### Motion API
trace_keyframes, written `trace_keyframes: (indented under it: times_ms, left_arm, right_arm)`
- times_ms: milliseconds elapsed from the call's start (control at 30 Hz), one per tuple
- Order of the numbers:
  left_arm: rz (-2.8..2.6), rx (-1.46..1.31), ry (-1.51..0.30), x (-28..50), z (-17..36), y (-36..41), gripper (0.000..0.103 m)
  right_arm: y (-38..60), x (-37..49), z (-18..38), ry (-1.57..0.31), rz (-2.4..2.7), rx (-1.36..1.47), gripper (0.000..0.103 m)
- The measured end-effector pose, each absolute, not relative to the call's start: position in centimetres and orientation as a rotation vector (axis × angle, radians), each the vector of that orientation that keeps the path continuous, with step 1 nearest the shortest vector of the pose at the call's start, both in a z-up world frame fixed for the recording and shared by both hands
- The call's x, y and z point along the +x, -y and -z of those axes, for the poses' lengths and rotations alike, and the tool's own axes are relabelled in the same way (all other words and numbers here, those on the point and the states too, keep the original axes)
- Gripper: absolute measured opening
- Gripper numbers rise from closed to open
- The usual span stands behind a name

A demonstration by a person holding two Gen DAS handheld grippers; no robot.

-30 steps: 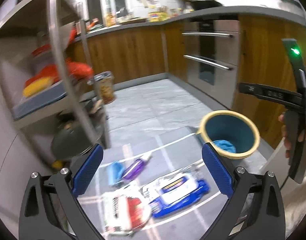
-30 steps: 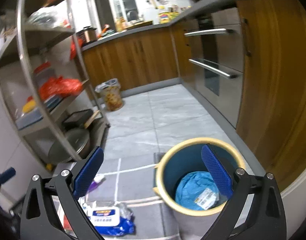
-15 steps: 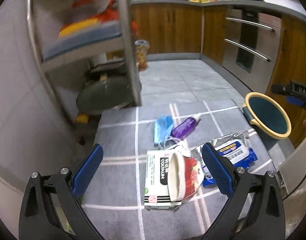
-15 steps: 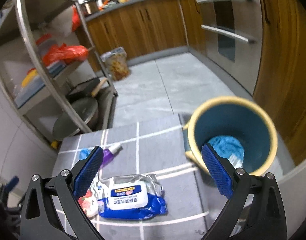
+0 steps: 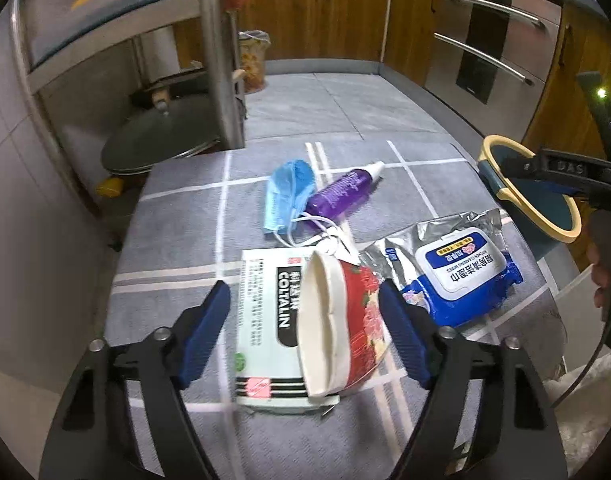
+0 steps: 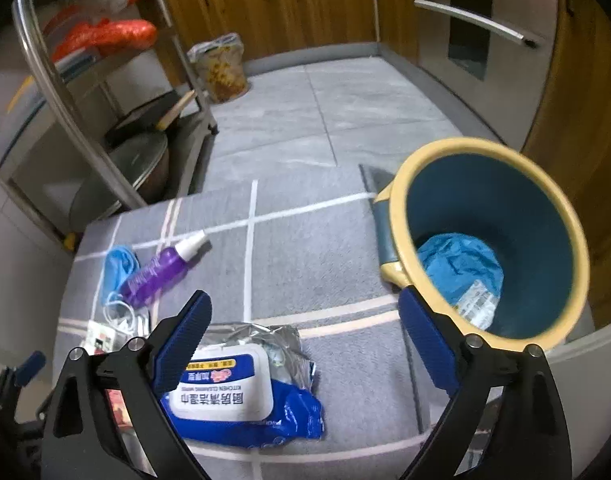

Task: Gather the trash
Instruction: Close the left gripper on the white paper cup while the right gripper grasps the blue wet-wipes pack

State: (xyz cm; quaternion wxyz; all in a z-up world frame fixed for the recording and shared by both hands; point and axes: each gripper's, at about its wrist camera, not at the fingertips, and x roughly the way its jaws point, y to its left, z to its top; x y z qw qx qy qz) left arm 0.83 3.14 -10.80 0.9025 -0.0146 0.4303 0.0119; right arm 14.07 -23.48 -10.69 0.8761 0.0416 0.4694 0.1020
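Trash lies on a grey mat with white lines (image 5: 177, 240). My left gripper (image 5: 305, 336) is open, its blue pads on either side of a red and white paper cup (image 5: 341, 324) lying on a white box (image 5: 265, 320). Beyond lie a blue face mask (image 5: 287, 196), a purple spray bottle (image 5: 339, 194) and a blue wet-wipes pack (image 5: 461, 276). My right gripper (image 6: 305, 340) is open and empty above the wipes pack (image 6: 233, 396), left of the blue bin with a yellow rim (image 6: 489, 240). The bin holds blue crumpled trash (image 6: 457, 264).
A metal shelf rack (image 5: 217, 52) with a pan lid (image 5: 157, 144) stands at the far left of the mat. Wooden cabinets (image 5: 325, 4) and an oven (image 5: 489, 48) line the back and right. A small lined bin (image 6: 221, 68) stands on the tiled floor.
Both grippers have tilted down and come closer to the mat. The left gripper now straddles the cup and box. The right gripper has come lower over the wipes pack.
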Motion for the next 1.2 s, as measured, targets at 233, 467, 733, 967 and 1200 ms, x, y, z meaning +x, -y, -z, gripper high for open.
trace_keyframes:
  times_ms: [233,467,733,967,1200]
  left_arm:
    - [0.019,-0.035,-0.934,2.2,12.2,-2.2,0.038]
    - [0.043,-0.031,-0.969,2.9,13.1,-1.9,0.018]
    - [0.063,-0.052,-0.958,3.2,12.5,-1.5,0.01]
    - [0.102,-0.047,-0.911,2.6,10.8,-0.5,0.003]
    - [0.125,-0.012,-0.839,1.6,8.3,1.0,0.003]
  right_arm:
    - [22.6,15.1,13.1,-1.06,-0.302,0.08,0.06]
    - [22.6,15.5,15.4,-1.173,-0.387,0.139,0.051]
    - [23.3,15.6,15.7,-1.22,-0.418,0.205,0.011]
    - [23.5,14.5,12.1,-1.116,-0.468,0.212,0.007]
    - [23.5,12.5,6.6,-0.973,-0.505,0.137,0.006]
